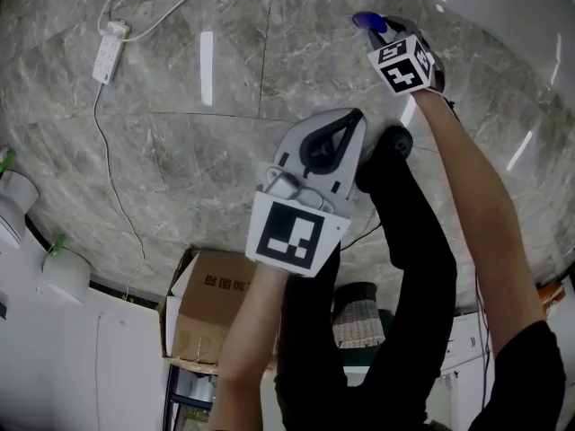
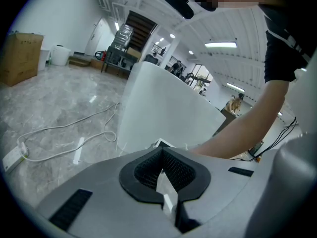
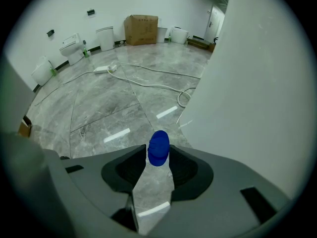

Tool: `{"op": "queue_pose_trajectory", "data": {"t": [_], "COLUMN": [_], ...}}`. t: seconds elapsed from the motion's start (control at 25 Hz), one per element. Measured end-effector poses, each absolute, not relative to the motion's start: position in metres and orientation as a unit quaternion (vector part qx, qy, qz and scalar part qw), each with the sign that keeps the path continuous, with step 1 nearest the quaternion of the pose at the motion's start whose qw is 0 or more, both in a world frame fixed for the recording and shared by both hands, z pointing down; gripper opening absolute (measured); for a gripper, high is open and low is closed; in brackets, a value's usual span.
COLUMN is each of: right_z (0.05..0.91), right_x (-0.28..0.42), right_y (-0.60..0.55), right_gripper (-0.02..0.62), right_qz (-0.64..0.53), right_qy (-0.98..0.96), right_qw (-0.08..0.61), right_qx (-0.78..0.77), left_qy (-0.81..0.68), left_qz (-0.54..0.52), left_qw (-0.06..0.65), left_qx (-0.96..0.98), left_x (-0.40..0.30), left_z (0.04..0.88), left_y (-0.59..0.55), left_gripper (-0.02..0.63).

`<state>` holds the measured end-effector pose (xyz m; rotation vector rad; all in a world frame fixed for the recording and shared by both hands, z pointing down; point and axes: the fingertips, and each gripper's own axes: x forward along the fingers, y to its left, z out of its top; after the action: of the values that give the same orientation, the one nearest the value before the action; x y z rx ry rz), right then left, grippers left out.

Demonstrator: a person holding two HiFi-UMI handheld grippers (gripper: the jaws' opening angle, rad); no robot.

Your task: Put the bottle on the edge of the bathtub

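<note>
A clear bottle with a blue cap sits between the jaws of my right gripper, which is shut on it. In the head view the blue cap pokes out beyond the right gripper, low beside the white bathtub. The tub's smooth outer wall fills the right side of the right gripper view; its rim is out of sight there. My left gripper hangs mid-frame over the marble floor, jaws together and nothing in them. Ahead of the left gripper the bathtub stands.
A white power strip and its cable lie on the grey marble floor at the left. A cardboard box sits near the lower wall, with white toilets along it. The person's black-trousered leg is below the grippers.
</note>
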<state>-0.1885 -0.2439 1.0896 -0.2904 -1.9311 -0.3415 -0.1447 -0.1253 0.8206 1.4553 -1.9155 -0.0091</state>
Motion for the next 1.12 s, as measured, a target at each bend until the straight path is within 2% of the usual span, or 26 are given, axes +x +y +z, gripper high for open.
{"op": "queue_pose_trajectory", "data": {"t": [0.6,1.12], "right_z": [1.030,0.860], "right_x": [-0.186,-0.151], "right_y": [-0.247,-0.246], "right_gripper": [0.142,0.127], "right_qz": [-0.162,-0.151], "right_qy": [-0.812,-0.830], "right_qw": [0.542,0.514], "right_qx": [-0.144,-0.156], "left_qy": [-0.755,-0.765], "left_qz": [-0.009,-0.007], "left_qw": [0.356,0.352], "left_qx": [0.551,0.540], "left_x": [-0.147,-0.122], "left_z": [0.780,0.667], "left_y": [-0.128,-0.132], "left_gripper": [0.011,0.011]}}
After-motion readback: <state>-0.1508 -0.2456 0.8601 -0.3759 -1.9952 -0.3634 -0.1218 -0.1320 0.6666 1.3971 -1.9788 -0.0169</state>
